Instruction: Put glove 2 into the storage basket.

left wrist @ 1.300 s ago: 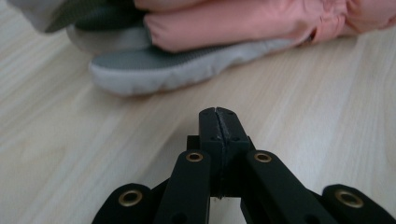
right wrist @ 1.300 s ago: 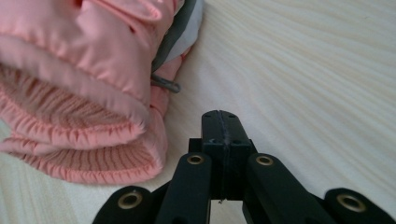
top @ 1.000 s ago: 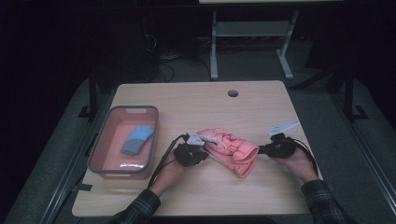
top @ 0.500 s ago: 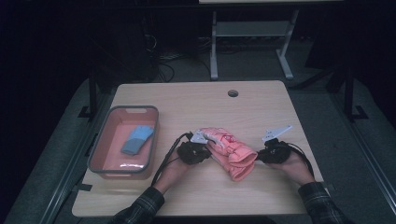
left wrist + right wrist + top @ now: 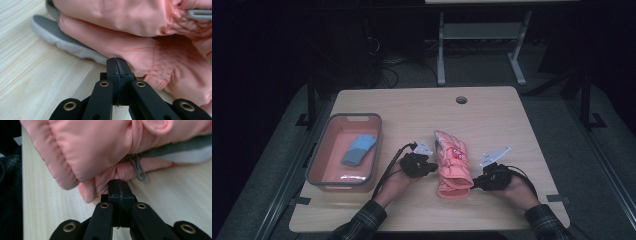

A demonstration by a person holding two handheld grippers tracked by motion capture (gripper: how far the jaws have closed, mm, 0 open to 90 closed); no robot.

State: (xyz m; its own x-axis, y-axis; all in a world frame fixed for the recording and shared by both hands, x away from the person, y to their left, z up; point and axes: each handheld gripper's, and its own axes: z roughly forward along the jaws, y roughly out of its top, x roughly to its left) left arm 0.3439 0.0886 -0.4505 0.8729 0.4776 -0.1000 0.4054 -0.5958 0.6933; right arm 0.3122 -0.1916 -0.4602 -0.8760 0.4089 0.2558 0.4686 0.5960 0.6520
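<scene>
Glove (image 5: 453, 164), pink and padded, lies flat near the middle of the counter (image 5: 492, 120), cuff toward you at 6 o'clock, fingers toward 12. You have the left claw (image 5: 428, 166) at its 9 o'clock edge and the right claw (image 5: 478, 183) at its 4 o'clock, by the cuff corner. In the left gripper view the jaws are pressed together, tips touching the pink fabric where it meets the grey palm; whether any cloth is pinched between them cannot be told. In the right gripper view the jaws are likewise closed, tips against a fold of pink fabric just beside a small grey clip (image 5: 139, 168); again, a pinch is not confirmed. Judgement: flanking the glove from both sides suits straightening or lifting it evenly, rather than dragging from one edge. Grey bin (image 5: 318, 159) with pink floor sits at 9 o'clock of the glove, well apart, holding a blue item (image 5: 358, 148); probable destination, unverified.
</scene>
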